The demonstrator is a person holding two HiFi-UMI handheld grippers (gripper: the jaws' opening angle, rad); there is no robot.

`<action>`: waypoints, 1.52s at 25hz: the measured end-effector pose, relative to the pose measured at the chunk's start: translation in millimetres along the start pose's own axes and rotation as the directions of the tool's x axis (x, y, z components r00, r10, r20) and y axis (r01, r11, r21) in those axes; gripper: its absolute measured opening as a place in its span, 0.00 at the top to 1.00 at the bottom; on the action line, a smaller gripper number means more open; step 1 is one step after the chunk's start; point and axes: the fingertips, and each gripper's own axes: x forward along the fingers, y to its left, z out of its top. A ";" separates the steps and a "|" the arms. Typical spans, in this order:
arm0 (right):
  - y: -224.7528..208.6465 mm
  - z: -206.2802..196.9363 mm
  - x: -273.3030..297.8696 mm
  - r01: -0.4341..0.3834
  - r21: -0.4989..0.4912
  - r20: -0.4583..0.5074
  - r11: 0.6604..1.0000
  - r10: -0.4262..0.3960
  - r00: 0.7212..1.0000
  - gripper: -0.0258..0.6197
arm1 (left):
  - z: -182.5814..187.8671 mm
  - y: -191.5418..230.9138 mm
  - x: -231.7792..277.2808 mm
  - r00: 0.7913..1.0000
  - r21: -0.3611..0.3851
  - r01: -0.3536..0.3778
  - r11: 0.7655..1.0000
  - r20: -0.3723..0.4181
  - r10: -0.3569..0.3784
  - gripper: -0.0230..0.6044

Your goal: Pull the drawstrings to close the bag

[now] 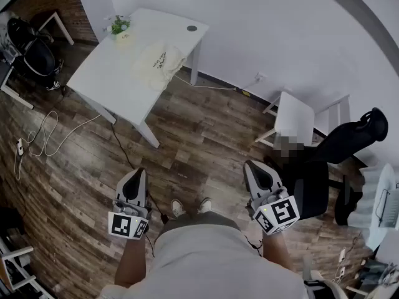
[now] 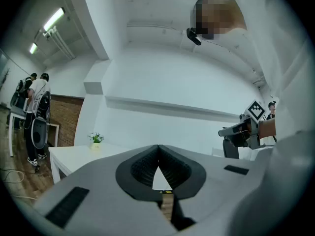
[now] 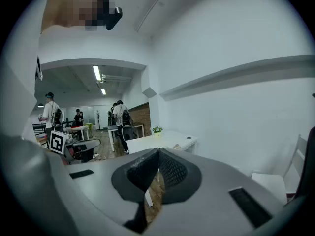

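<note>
A cream drawstring bag lies crumpled on the white table at the far upper left of the head view. Both grippers hang low by the person's waist, well short of the table. My left gripper is shut with nothing in it, and its pads meet in the left gripper view. My right gripper is likewise shut and empty, its jaws closed together in the right gripper view. The table shows small beyond the right jaws; the bag's drawstrings are too small to make out.
A small potted plant stands at the table's far corner. A black office chair and a white chair stand to the right. Cables trail over the wood floor at left, near dark bags. People stand in the background.
</note>
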 end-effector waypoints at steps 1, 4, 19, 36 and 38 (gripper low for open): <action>1.8 0.0 -4.6 -0.013 -0.003 -0.005 1.000 0.013 1.000 0.90 | 1.7 -8.1 -3.9 1.000 -0.001 -0.005 1.000 -0.003 0.005 0.95; 1.3 -1.1 -14.8 -0.042 -0.019 -0.011 0.999 0.042 0.999 0.90 | 1.6 -28.8 -6.4 1.000 0.025 -0.004 1.000 -0.014 0.005 0.95; -57.1 -33.3 -48.1 -0.140 0.130 0.039 0.982 0.137 0.990 0.90 | -8.6 -76.5 33.9 1.000 -0.010 -0.018 1.000 -0.020 0.018 0.86; -143.3 3.3 183.3 -0.171 0.053 -0.099 0.984 0.175 0.980 0.90 | -78.9 60.5 233.7 0.988 -0.078 -0.049 0.996 -0.153 0.036 0.93; -142.2 19.3 221.4 -0.195 0.024 -0.119 0.981 0.196 0.973 0.90 | -84.6 79.6 258.0 0.984 -0.108 -0.039 0.993 -0.176 0.020 0.94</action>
